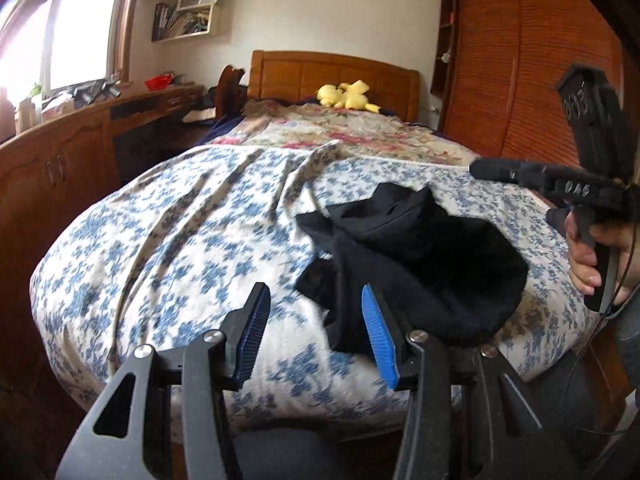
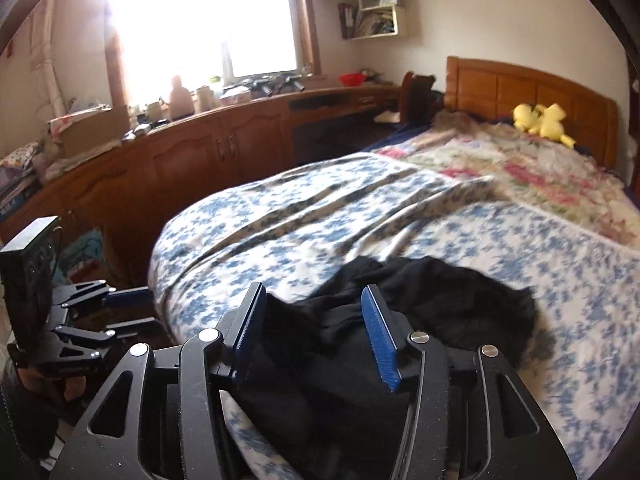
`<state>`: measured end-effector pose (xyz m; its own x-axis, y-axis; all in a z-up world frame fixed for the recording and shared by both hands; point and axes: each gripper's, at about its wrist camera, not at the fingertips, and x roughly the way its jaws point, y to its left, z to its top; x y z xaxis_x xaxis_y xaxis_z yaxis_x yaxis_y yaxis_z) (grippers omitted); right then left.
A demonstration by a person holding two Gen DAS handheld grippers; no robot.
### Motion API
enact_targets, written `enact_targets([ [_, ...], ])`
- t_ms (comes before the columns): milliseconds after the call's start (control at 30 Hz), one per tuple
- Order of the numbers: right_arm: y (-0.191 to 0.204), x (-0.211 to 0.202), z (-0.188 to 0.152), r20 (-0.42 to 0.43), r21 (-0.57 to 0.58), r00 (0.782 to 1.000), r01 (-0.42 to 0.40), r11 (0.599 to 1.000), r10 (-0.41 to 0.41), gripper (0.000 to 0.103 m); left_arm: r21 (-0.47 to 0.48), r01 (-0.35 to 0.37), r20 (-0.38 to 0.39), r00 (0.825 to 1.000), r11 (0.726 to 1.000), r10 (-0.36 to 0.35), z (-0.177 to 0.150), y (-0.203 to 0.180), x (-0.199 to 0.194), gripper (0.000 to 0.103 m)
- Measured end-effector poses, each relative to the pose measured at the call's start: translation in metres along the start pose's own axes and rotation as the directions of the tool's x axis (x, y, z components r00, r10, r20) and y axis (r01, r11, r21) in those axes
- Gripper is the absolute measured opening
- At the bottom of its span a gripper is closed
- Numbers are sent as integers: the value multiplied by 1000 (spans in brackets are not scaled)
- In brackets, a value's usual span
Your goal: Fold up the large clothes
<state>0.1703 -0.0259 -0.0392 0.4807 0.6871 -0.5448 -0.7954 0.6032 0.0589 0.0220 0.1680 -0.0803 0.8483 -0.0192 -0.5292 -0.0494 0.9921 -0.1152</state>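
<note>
Garment (image 1: pixel 412 264) untouched, seemingly; both tools wide.

Black garment (image 1: pixel 416 264) – soft matt cloth, crumpled, no sheen. Bedspread (image 1: pixel 180 232) – printed cotton-like cloth, blue floral on white, creased. Headboard (image 1: pixel 332 76) – varnished wood, warm semi-gloss; cabinets (image 2: pixel 192 160) same glossy brown wood. Left gripper (image 1: pixel 316 332) – matt black plastic frame, shiny metal pivot pins, blue ribbed pads (image 1: pixel 378 336). Right gripper (image 2: pixel 314 332) – alike. Plush toy (image 1: pixel 348 96) – fuzzy yellow fabric.
</note>
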Motion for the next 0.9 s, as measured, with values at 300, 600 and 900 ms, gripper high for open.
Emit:
enact_targets([
  [300, -54, -23, -55, -71, 37, 986, 151, 988, -149, 51, 61, 38, 25, 999, 997, -40, 20, -40, 5, 46],
  [600, -71, 2, -119, -173, 185, 983, 94, 978, -62, 51, 75, 60, -7, 998, 995, -59, 25, -56, 21, 46],
  [900, -68, -3, -128, -187, 217, 980, 104, 971, -63, 51, 35, 88, -49, 995, 995, -87, 23, -56, 40, 46],
])
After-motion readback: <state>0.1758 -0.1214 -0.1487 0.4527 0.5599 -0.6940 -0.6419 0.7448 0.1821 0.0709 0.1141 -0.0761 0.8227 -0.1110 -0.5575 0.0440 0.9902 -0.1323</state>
